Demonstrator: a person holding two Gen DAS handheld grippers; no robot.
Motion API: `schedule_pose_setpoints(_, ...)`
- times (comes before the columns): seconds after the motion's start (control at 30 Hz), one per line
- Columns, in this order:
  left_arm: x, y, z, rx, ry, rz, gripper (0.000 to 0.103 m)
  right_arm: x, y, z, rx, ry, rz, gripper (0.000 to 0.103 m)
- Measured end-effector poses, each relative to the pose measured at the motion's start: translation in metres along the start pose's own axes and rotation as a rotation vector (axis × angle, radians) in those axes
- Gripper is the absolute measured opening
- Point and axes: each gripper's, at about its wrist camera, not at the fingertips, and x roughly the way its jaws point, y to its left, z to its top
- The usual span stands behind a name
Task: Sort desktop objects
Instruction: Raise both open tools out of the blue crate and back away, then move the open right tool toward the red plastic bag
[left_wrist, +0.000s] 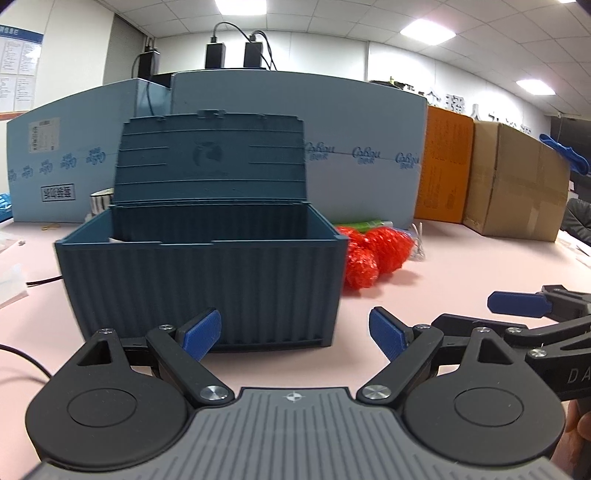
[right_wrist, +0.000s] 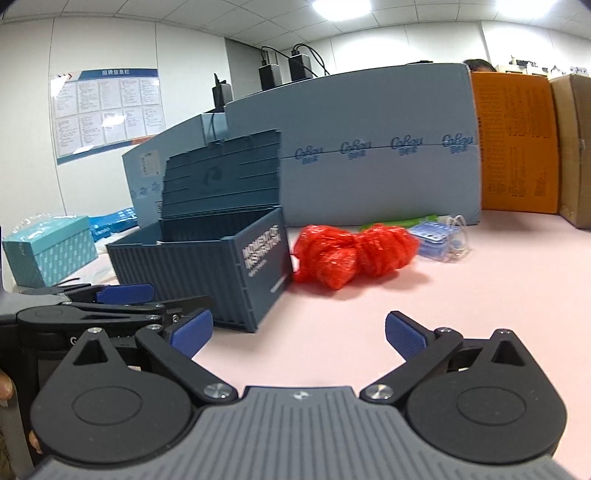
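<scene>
A dark blue ribbed storage box (left_wrist: 201, 280) stands on the pink desk with its lid (left_wrist: 210, 158) raised; it also shows in the right wrist view (right_wrist: 207, 266). Something white lies inside at its left. My left gripper (left_wrist: 295, 334) is open and empty, just in front of the box. My right gripper (right_wrist: 297, 334) is open and empty, to the right of the box, over bare desk. A crumpled red mesh bag (left_wrist: 373, 251) (right_wrist: 351, 254) lies right of the box. A clear packet with blue items (right_wrist: 441, 240) and a green tube (right_wrist: 400, 222) lie behind it.
Light blue panels (left_wrist: 362, 147) wall the desk's far side, with an orange box (left_wrist: 443, 166) and a cardboard box (left_wrist: 517, 181) to the right. A teal box (right_wrist: 50, 251) and a striped mug (left_wrist: 100, 199) sit left. A black cable (left_wrist: 40, 282) lies at the left.
</scene>
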Motion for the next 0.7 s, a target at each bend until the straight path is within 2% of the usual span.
schedule_pose_setpoints(0.47,0.027,-0.006,0.005,-0.021,0.033,-0.028,0.086,0.013,-0.036,0.005,0.054,0.039,-0.049,0.103)
schedule_pose_setpoints(0.5,0.028,-0.005,0.006,-0.027,0.033,-0.032,0.086,0.015,-0.037,0.006,0.055,0.044,-0.051,0.103)
schedule_pose_setpoints(0.57,0.030,-0.005,0.007,-0.038,0.031,-0.039,0.094,0.020,-0.040,0.008,0.052,0.050,-0.054,0.103)
schedule_pose_setpoints(0.7,0.033,-0.007,0.008,-0.047,0.026,-0.018,0.096,0.029,-0.046,0.011,0.056,0.054,-0.057,0.103)
